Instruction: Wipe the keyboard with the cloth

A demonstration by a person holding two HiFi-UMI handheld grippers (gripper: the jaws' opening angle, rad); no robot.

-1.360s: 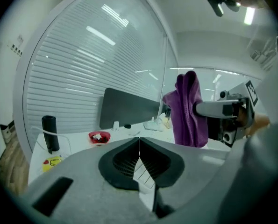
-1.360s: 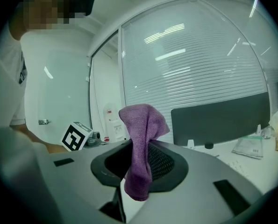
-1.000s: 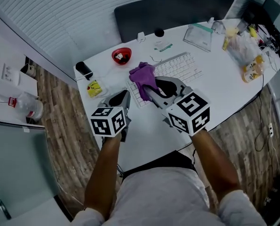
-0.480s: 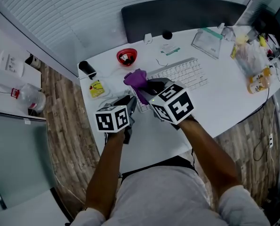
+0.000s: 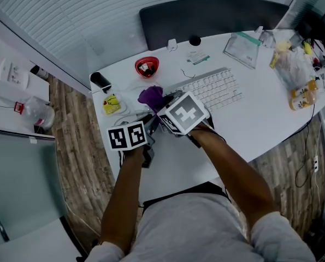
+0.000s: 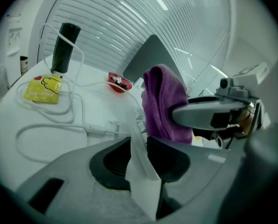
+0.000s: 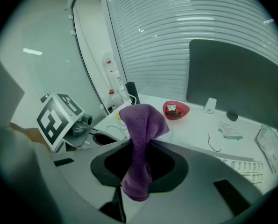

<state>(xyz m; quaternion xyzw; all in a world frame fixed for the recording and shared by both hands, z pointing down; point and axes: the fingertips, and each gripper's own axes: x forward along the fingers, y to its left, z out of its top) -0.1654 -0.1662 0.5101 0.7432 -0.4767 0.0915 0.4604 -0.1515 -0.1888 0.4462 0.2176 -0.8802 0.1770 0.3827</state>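
Both grippers have sunk toward the keyboard [image 5: 217, 89], the right gripper [image 7: 139, 154] clamping the purple cloth [image 7: 141, 120], the left gripper [image 6: 139, 144] opening its jaws, seemingly on nothing.

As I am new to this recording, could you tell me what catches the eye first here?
A purple cloth stands out, clamped in the right gripper by the left end of the white keyboard. Behind it, a red bowl sits on the white table.
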